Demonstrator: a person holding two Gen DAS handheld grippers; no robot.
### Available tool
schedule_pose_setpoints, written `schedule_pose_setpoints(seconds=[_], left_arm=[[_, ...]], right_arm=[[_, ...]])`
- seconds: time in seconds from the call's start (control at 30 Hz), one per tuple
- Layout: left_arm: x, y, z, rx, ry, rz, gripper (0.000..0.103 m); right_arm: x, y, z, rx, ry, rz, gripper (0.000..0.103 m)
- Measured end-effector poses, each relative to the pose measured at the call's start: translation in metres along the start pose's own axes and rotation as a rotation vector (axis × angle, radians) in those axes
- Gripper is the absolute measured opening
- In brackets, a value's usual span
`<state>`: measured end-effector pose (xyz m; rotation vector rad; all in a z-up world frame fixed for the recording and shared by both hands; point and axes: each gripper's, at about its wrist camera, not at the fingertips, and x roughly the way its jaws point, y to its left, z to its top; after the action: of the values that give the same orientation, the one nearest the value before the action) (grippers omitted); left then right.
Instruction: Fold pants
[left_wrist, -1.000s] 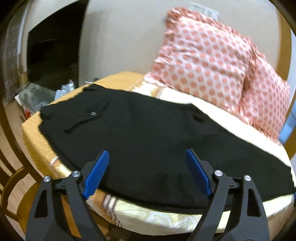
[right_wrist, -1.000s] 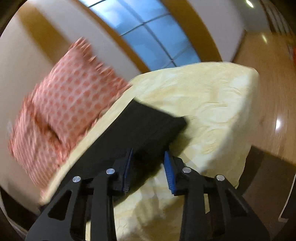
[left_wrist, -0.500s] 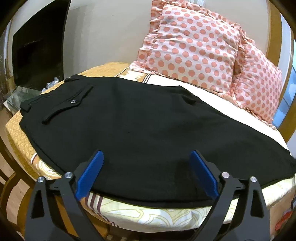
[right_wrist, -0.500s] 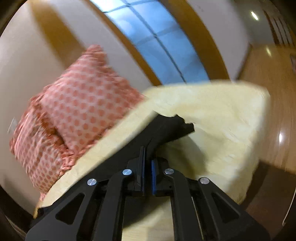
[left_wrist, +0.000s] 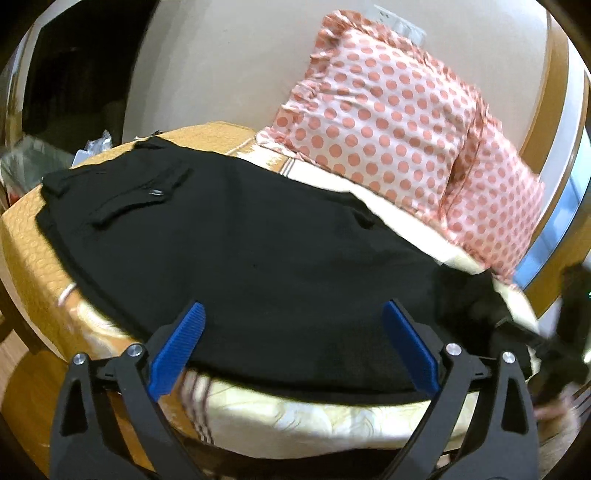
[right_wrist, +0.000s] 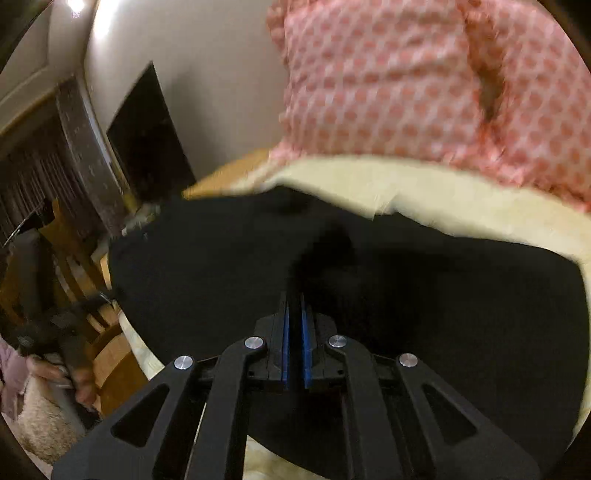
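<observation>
At the bottom of the frame, the left gripper (left_wrist: 291, 345) has its fingers spread wide over the black pants (left_wrist: 240, 251). The right gripper (right_wrist: 294, 325) pinches the pants' cloth. The pants lie mid-frame on the bed (left_wrist: 332, 421), with polka-dot pillows (left_wrist: 399, 122) beyond at upper right.

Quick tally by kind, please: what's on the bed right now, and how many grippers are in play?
Black pants: 1
Polka-dot pillows: 2
Grippers: 2, left gripper and right gripper
Total: 5
</observation>
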<state>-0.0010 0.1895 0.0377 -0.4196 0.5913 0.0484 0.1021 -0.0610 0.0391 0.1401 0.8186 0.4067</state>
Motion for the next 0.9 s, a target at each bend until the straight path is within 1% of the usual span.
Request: schedule_pose_setpoints(seconds=[0.03, 0.1, 0.17, 0.2, 0.23, 0.33, 0.37, 0.43, 0.47, 0.5, 0.53, 0.57, 0.6, 0.67, 0.7, 0.73, 0.77, 0.83, 0.9], left_arm=[[-0.008, 0.007, 0.002, -0.015, -0.019, 0.022, 0.097], [-0.019, 0.019, 0.005, -0.038, -0.049, 0.057, 0.097], [-0.028, 0.036, 0.01, -0.089, -0.08, 0.084, 0.097], [-0.031, 0.044, 0.011, -0.119, -0.087, 0.093, 0.097], [-0.032, 0.05, 0.013, -0.142, -0.088, 0.099, 0.097], [-0.033, 0.071, 0.014, -0.238, -0.08, 0.105, 0.097], [-0.032, 0.078, 0.013, -0.272, -0.074, 0.102, 0.097], [-0.032, 0.084, 0.012, -0.298, -0.069, 0.096, 0.097], [-0.032, 0.086, 0.011, -0.305, -0.067, 0.098, 0.097], [-0.032, 0.086, 0.011, -0.303, -0.065, 0.101, 0.097], [-0.032, 0.086, 0.01, -0.299, -0.064, 0.103, 0.097], [-0.033, 0.085, 0.01, -0.291, -0.064, 0.107, 0.097], [-0.033, 0.085, 0.011, -0.286, -0.066, 0.108, 0.097], [-0.035, 0.084, 0.011, -0.279, -0.076, 0.108, 0.097], [-0.036, 0.084, 0.011, -0.277, -0.08, 0.107, 0.097], [-0.036, 0.084, 0.011, -0.276, -0.083, 0.106, 0.097], [-0.036, 0.084, 0.012, -0.271, -0.085, 0.105, 0.097], [-0.035, 0.082, 0.013, -0.26, -0.087, 0.107, 0.097], [-0.035, 0.08, 0.013, -0.243, -0.091, 0.113, 0.097]], right_arm=[[0.001, -0.001, -0.001, 0.013, -0.003, 0.009, 0.005], [-0.003, 0.005, 0.004, 0.004, -0.038, -0.004, 0.005], [-0.01, 0.012, 0.012, -0.015, -0.095, -0.005, 0.005], [-0.013, 0.019, 0.012, -0.042, -0.129, -0.005, 0.005], [-0.011, 0.031, 0.01, -0.101, -0.134, -0.015, 0.005], [0.017, 0.06, -0.001, -0.299, -0.022, -0.068, 0.006], [0.025, 0.064, -0.006, -0.334, 0.005, -0.081, 0.006], [0.037, 0.066, -0.016, -0.346, 0.065, -0.102, 0.007], [0.038, 0.066, -0.019, -0.338, 0.094, -0.095, 0.009], [0.034, 0.065, -0.019, -0.319, 0.098, -0.074, 0.019], [0.031, 0.063, -0.019, -0.296, 0.115, -0.044, 0.037], [0.027, 0.058, -0.016, -0.256, 0.129, 0.0, 0.045], [0.018, 0.051, -0.014, -0.199, 0.116, 0.05, 0.054], [-0.001, 0.035, -0.011, -0.091, 0.089, 0.114, 0.054], [-0.011, 0.019, -0.009, -0.008, 0.075, 0.141, 0.054], [-0.017, 0.008, -0.007, 0.041, 0.066, 0.15, 0.054], [-0.026, -0.009, -0.005, 0.122, 0.046, 0.147, 0.054], [-0.039, -0.037, 0.0, 0.225, -0.001, 0.111, 0.054], [-0.045, -0.055, 0.008, 0.288, -0.033, 0.06, 0.054]])
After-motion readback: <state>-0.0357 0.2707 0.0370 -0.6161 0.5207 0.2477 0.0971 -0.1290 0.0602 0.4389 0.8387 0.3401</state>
